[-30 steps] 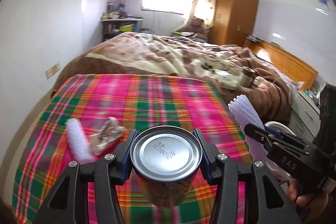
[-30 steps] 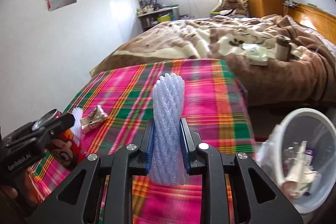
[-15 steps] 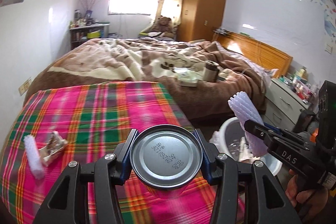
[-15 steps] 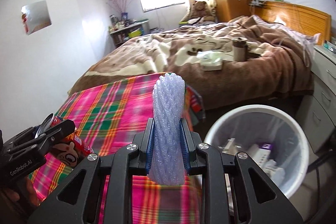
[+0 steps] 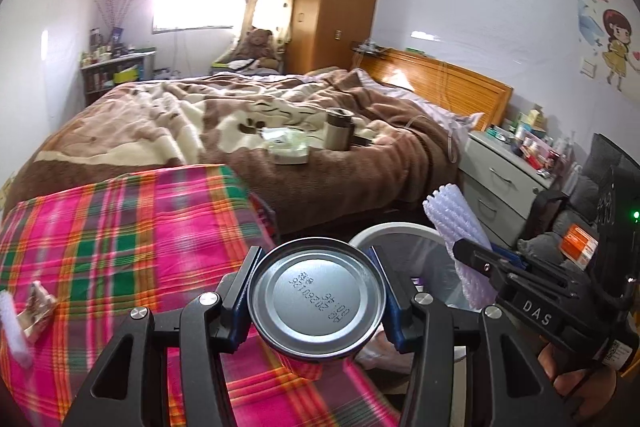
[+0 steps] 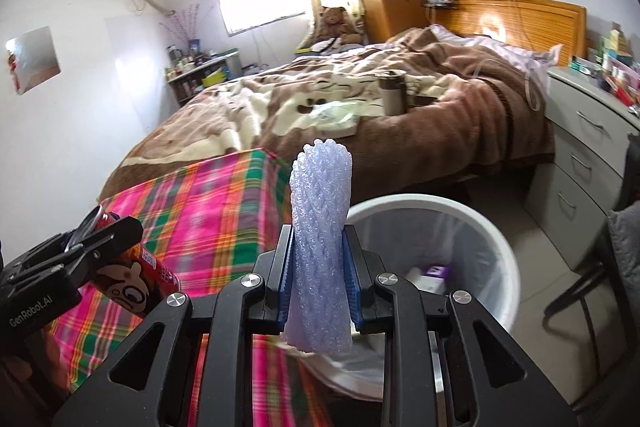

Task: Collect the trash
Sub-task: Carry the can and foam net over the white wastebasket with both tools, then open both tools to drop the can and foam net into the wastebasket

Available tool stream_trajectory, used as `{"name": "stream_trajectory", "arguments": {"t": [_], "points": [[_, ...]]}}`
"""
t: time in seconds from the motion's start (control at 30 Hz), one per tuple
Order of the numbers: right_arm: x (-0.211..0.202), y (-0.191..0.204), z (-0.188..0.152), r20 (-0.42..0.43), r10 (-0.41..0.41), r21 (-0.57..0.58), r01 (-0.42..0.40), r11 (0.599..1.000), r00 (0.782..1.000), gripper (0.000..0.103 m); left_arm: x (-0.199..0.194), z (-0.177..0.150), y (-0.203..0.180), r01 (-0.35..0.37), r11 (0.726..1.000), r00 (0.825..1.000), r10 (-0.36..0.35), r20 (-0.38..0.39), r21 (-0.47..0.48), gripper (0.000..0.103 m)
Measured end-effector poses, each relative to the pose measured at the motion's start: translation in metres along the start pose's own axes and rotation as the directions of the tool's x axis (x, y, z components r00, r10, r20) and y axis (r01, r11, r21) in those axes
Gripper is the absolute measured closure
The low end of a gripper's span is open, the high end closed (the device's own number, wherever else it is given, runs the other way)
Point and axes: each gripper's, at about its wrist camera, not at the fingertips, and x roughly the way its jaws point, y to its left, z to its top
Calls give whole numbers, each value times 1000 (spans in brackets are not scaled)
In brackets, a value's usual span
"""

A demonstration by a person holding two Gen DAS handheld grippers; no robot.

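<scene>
Both claws have swung right since a second ago, off the middle of the plaid-covered table [image 5: 120,235] and toward the white bin [image 6: 472,227], which then showed only at the right edge and now fills the near right of the right wrist view.

The left claw [image 5: 316,287] is clamped on a can [image 5: 316,289], its blue pads pressing the can's sides and the stamped metal end facing the camera. In the right wrist view the same can, red with a cartoon face, sits at the near left over the table's near part.

The right claw [image 6: 320,267] is squeezed narrow on a roll of pale foam netting [image 6: 320,227], which stands upright between the pads, its top above the bin's far-left rim.

The bin stands on the floor just beside the table's right edge and is lined with a clear bag. Inside it lie a white box with a purple label [image 6: 434,273] and other pale scraps too small to tell apart.

On the table's near left lie a crumpled wrapper [image 5: 38,307] and a second white foam piece [image 5: 14,331], touching each other.

Beyond the table is a bed [image 5: 180,123] with a brown blanket, on it a metal flask [image 5: 340,129] and a flat packet [image 5: 288,147].
</scene>
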Motion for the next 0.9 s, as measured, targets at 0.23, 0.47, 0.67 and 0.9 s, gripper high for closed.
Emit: {"name": "stream_trajectory", "arguments": {"t": [0.23,0.47,0.67,0.9], "points": [[2,-35,-2,-20,-59,46,60,997,998,79,31,11,-36,97,995,995,-96,-27,24,51],[3,-56,-7,-51,-98,73,101,992,994,79,66,10,-68,147,988,985,-141,-97,49,51],[3,-68,-10,-65,-115,94,120,988,991,79,92,-2,-87,158,985,977,-145,-153,73,51],[3,-77,-12,-84,-131,91,139,986,988,79,121,-11,-106,198,977,963,-179,-201,79,51]]}}
